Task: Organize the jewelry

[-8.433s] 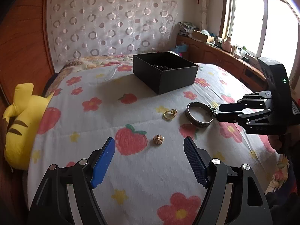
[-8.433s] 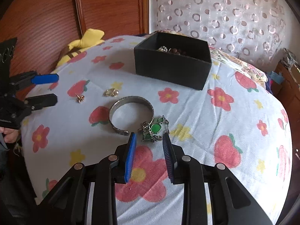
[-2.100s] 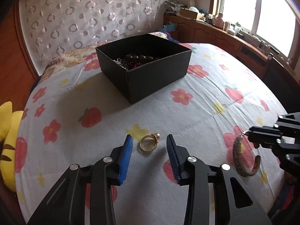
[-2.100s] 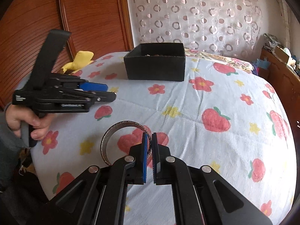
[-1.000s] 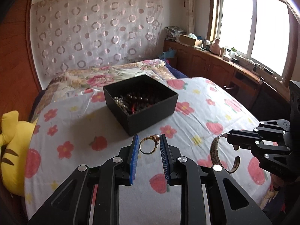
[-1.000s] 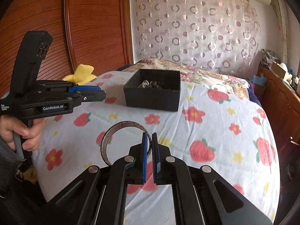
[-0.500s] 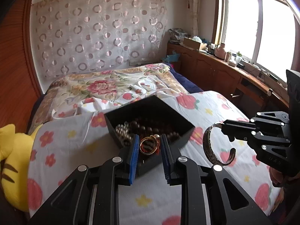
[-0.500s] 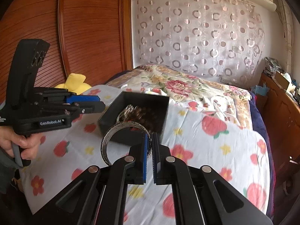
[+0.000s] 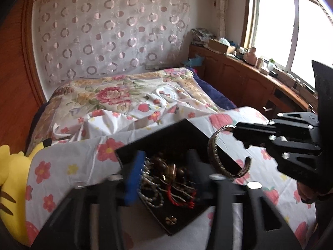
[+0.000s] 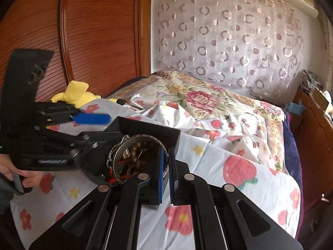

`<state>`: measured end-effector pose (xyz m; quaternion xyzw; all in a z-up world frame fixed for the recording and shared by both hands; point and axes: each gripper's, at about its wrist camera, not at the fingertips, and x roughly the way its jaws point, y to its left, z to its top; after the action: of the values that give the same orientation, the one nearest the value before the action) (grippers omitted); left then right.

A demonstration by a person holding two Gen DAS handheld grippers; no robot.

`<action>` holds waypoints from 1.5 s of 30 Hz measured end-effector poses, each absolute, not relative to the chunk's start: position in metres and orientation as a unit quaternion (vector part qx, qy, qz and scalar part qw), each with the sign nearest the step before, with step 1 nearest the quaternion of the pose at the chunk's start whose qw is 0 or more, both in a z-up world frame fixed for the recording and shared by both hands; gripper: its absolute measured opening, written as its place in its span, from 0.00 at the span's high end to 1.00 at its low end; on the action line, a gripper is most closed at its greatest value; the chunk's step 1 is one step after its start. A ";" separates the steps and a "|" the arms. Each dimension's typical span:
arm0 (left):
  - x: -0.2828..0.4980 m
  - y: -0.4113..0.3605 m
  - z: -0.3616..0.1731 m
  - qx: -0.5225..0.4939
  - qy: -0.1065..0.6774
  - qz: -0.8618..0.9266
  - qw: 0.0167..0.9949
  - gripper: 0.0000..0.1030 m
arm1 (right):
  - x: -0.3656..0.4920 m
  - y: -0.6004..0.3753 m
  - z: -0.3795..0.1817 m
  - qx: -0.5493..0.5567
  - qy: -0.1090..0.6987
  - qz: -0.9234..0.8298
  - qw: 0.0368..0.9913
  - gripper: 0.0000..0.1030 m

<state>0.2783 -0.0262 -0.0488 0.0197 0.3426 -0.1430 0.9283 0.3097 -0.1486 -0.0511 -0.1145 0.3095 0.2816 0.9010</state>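
**Now both claws hang over the black box**

Right, we're looking down the left claw (image 9: 164, 175) in the lower middle of the left wrist frame, its blue pad (image 9: 133, 179) and dark pad spread apart and blurred. Between them a gold ring (image 9: 171, 171) sits among beads inside the black box (image 9: 166, 133); whether anything touches it, we cannot tell. A small gold flower piece (image 9: 171, 220) lies on the box floor near the bottom edge.

Over at the right of that frame, the right claw (image 9: 236, 130) pinches the silver bangle (image 9: 214, 156) by its rim, hanging on edge above the box's right wall. From the right wrist frame, our right claw (image 10: 165, 166) is closed tight on the bangle (image 10: 124, 152), centre frame, over the box (image 10: 149, 129). The box rests on the strawberry bedsheet (image 10: 239, 166); a yellow plush toy (image 10: 75, 91) lies at middle left.
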 end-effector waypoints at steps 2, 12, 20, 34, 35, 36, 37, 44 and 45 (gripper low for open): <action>0.278 -0.019 -0.045 0.016 0.334 -0.133 0.933 0.38 | 0.317 -0.142 -0.055 -0.121 0.312 0.285 0.898 0.95; 0.271 0.026 -0.039 -0.010 0.321 -0.079 0.944 0.14 | 0.345 -0.113 -0.070 -0.143 0.327 0.288 0.889 0.95; 0.261 0.044 -0.045 -0.022 0.325 -0.060 0.944 0.12 | 0.351 -0.110 -0.063 -0.138 0.324 0.287 0.891 0.95; 0.204 0.036 -0.044 -0.015 0.318 -0.054 0.946 0.08 | 0.283 -0.147 -0.058 -0.059 0.313 0.239 0.917 0.46; 0.198 0.034 -0.044 -0.014 0.318 -0.055 0.946 0.08 | 0.277 -0.150 -0.060 -0.053 0.313 0.235 0.919 0.40; 0.191 0.033 -0.044 -0.013 0.317 -0.057 0.947 0.08 | 0.268 -0.154 -0.061 -0.049 0.312 0.225 0.922 0.36; 0.186 0.030 -0.043 -0.012 0.316 -0.058 0.947 0.07 | 0.262 -0.156 -0.061 -0.046 0.309 0.217 0.925 0.27; 0.143 0.018 -0.045 -0.003 0.313 -0.068 0.947 0.07 | 0.212 -0.171 -0.067 -0.036 0.300 0.181 0.936 0.08; 0.136 0.015 -0.046 -0.001 0.314 -0.070 0.947 0.07 | 0.202 -0.172 -0.068 -0.033 0.297 0.178 0.938 0.07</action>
<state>0.1363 0.0149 -0.0455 -0.0008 0.3137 -0.0698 0.9470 0.2025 -0.1720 -0.0676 -0.0327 0.2972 0.1778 0.9375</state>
